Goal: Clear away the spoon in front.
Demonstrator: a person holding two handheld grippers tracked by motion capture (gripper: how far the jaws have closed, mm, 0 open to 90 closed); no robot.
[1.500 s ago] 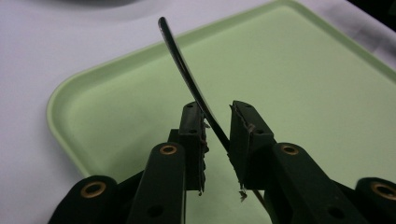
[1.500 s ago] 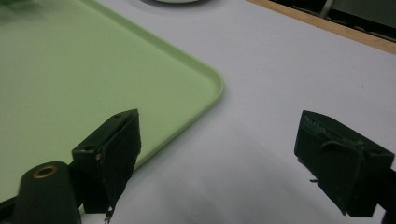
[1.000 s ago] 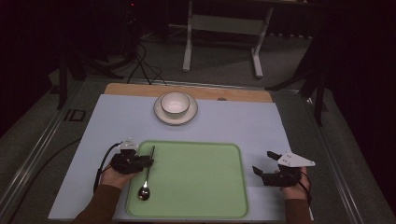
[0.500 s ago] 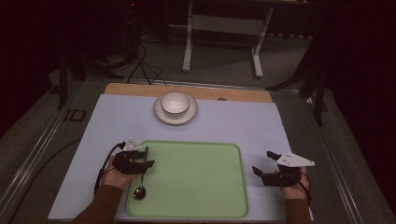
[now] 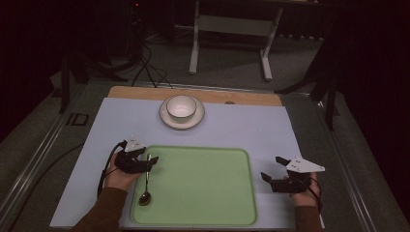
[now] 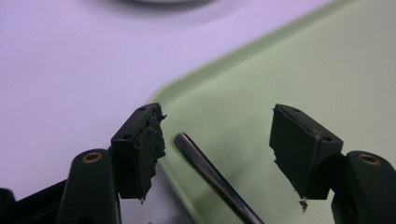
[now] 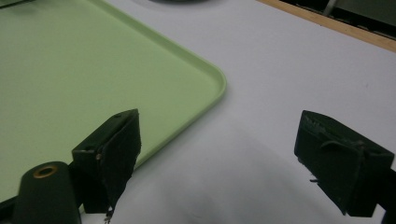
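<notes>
**Mia:** What is closest to us?

**Ben:** Two hands, each with a gripper. The left gripper (image 5: 151, 162) is at the left edge of the green tray (image 5: 203, 193). The right gripper (image 5: 271, 170) is on the other side, just past the tray's right edge, over the pale mat (image 5: 241, 125).

**Mia:** Is the left gripper holding something?

**Ben:** No. Its jaws have just been opening, and now they stand wide apart. In the left gripper view the spoon (image 6: 212, 179) handle lies between the two jaws, closer to the left one, but I see a gap on both sides. The pads do not press on it.

**Mia:** So where is the spoon?

**Ben:** It lies flat on the tray, along the tray's left side. In the high view the round end of the spoon (image 5: 145, 186) points back toward the person, and the thin end points away, right at the left gripper.

**Mia:** And the right gripper?

**Ben:** Its jaws are wide apart too, with nothing between them. In the right gripper view the left jaw sits over the tray's rim and the right jaw over the mat. The rounded corner of the tray (image 7: 205, 93) is just ahead of them.

**Mia:** What is farther away?

**Ben:** Past the tray, near the far side of the mat, a white bowl (image 5: 181, 106) sits on a saucer (image 5: 167, 118). It is well apart from both grippers. Behind it a wooden strip (image 5: 251, 97) runs along the table's far edge.
</notes>
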